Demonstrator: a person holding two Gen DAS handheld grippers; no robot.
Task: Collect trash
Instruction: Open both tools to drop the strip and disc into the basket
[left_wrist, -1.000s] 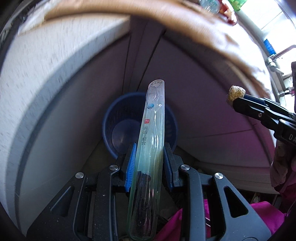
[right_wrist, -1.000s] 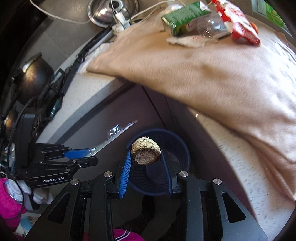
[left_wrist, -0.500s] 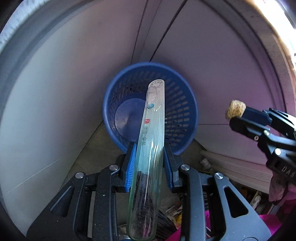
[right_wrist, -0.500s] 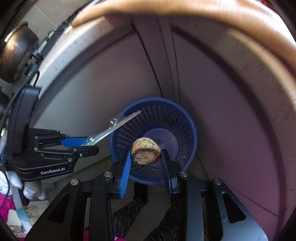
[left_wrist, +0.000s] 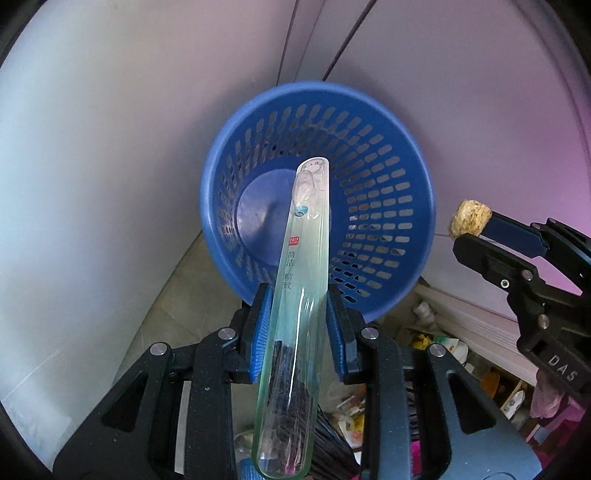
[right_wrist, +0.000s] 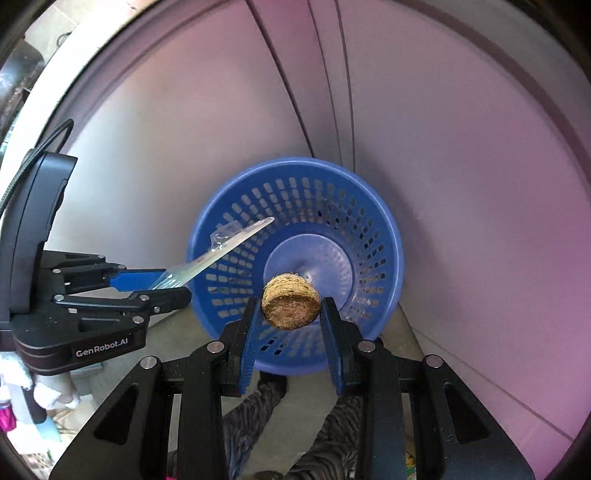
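- Both grippers lower than a second ago: beige cloth and counter edge gone from both views, round blue perforated plastic basket now much bigger in frame, filling the middle.
- Left gripper still clamped on long clear plastic toothbrush package, blue pads pressing both its sides; grip unchanged from the earlier frames.
- Package sticks forward past the fingertips, far end over the basket opening, above the solid blue floor; near end runs back between the black gripper arms, dark bristly thing visible inside it.
- Red label and printed characters on the package, mid-length.
- Right gripper still clamped on small round tan fibrous chunk, cork-like, held at the tips between the blue pads.
- In the right wrist view the chunk sits over the near part of the basket mouth, above the floor; not touching the basket.
- Left wrist view: right gripper comes in from the right edge, chunk at its tip, just outside the basket rim in that picture, level with the rim's right side.
- Right wrist view: left gripper comes in from the left, package slanting up-right across the basket's left rim.
- Basket stands on a pale tiled floor against pale cabinet panels with dark vertical seams; inside looks empty.
- Clutter of wrappers and small items on the floor, lower right of the left view, too blurred to name.
- Dark patterned fabric below the right gripper, likely the person's legs.
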